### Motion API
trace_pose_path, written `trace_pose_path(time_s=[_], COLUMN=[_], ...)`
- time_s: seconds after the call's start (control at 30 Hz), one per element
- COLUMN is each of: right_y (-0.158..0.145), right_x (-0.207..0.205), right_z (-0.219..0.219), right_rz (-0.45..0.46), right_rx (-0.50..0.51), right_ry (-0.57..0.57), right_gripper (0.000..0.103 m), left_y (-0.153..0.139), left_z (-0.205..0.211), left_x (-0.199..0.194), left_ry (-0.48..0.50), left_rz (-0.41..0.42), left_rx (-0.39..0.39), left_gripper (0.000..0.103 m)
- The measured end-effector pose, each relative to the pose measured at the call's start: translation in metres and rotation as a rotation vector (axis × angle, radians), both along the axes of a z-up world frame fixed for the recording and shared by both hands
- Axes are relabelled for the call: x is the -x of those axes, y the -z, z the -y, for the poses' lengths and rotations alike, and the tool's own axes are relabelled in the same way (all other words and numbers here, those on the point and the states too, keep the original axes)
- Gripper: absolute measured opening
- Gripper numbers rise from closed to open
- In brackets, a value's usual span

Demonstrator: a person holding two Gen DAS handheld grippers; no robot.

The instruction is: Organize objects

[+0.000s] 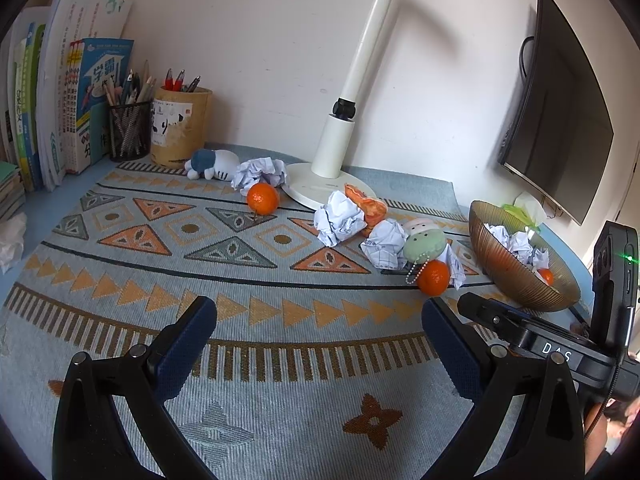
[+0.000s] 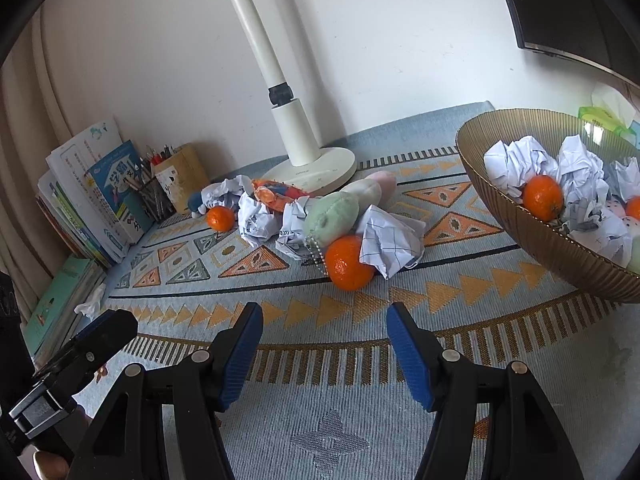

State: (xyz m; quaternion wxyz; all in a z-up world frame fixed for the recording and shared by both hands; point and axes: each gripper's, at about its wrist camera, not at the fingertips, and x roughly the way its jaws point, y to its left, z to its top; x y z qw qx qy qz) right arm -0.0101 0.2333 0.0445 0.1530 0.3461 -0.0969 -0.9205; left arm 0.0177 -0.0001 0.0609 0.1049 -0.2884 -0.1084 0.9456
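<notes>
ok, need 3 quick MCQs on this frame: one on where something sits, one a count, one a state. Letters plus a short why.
1. Where does the nearer mandarin on the mat lie?
A. inside the bowl
B. against the green plush keychain and a crumpled paper ball
C. on the lamp base

2. How many mandarins lie on the mat, outside the bowl?
A. two
B. none
C. five

3. What state are the two grippers in?
A. both shut on paper
B. left shut on a mandarin
C. both open, holding nothing

Answers:
1 B: the fruit touches the plush's bead chain and the paper.
2 A: this one, plus a far mandarin near the lamp base.
3 C: the left gripper and right gripper show spread fingers with only mat between.
</notes>
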Motion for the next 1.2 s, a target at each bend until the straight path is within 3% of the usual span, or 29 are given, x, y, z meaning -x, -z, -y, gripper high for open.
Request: trace_pose_path(time_s=[1.2], right_y=[0.0004], right_x=[0.0021], right_z=[0.0005], right_rz=[-0.004], right_rx=[0.002], right_ry=[0.03], right_gripper=[0.063], left_y=[-0.0023], left_z=[-0.0014], left_x=[-0.0001], left_ry=[0.011], left_rz=[-0.009], left_rx=[-0.011], left_gripper=[0.102])
